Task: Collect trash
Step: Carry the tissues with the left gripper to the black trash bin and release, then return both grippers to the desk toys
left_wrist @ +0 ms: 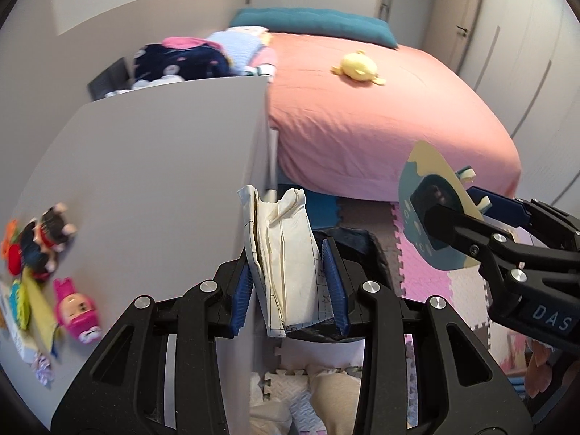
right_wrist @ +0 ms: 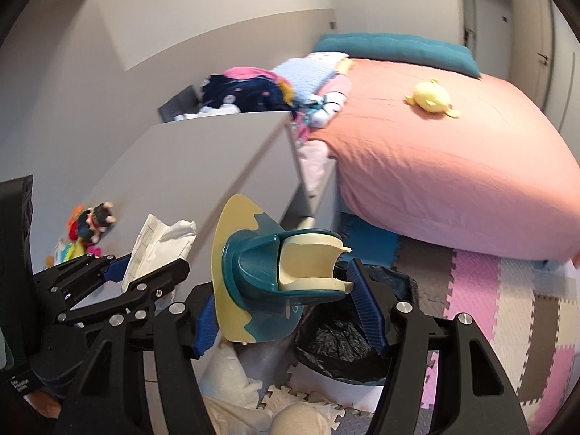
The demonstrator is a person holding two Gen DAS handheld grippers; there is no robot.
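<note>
Your left gripper (left_wrist: 290, 275) pinches a crumpled white wrapper (left_wrist: 286, 257), dead center in its view. Your right gripper (right_wrist: 286, 308) squeezes a broken teal and cream toy (right_wrist: 275, 272); it reads "DAS". A black trash bag (right_wrist: 340, 344) sits below at 5 o'clock. The pink bed (right_wrist: 453, 166) lies at 1 o'clock.

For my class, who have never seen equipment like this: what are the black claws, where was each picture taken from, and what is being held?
No robot here: a person carries two hand-held claws, each with a camera looking along its fingers. The left gripper holds a crumpled white paper packet. The right gripper holds a teal and yellow plastic holder. Each camera also catches the other claw from the side. A black-lined bin sits below on the foam floor mat, beside a grey dresser carrying small toys, near a pink bed.
</note>
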